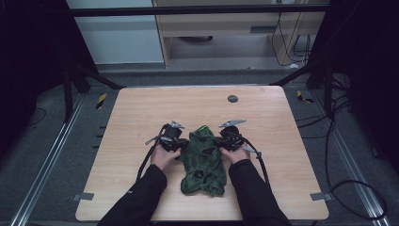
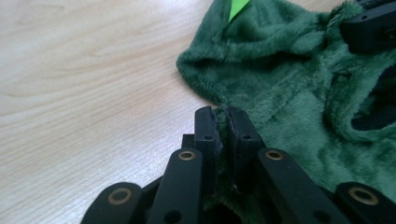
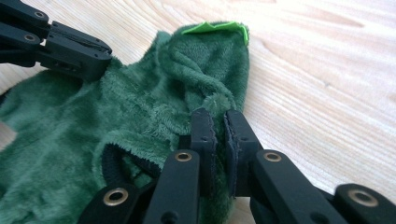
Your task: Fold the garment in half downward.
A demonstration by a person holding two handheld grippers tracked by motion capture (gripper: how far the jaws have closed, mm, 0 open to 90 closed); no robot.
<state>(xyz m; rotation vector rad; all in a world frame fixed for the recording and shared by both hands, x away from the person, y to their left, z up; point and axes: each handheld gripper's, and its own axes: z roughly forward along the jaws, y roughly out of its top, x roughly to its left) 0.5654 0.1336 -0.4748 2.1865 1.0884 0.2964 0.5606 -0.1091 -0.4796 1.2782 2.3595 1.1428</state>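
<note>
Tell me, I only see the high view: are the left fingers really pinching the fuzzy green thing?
Observer: Yes, the left gripper is shut on the edge of the green fleece garment, fabric squeezed between its fingers.
Operator: And the right one?
Observer: The right gripper pinches a bunched fold near the garment's end.
Operator: What's the bright bit?
Observer: A flat lime-green trim on that end's rim.

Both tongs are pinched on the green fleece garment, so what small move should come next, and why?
Probably lift both hands a little and draw them apart. The left tongs and right tongs are each shut on an opposite edge of the green fleece garment, which lies rumpled on the table; that should open it out.
</note>
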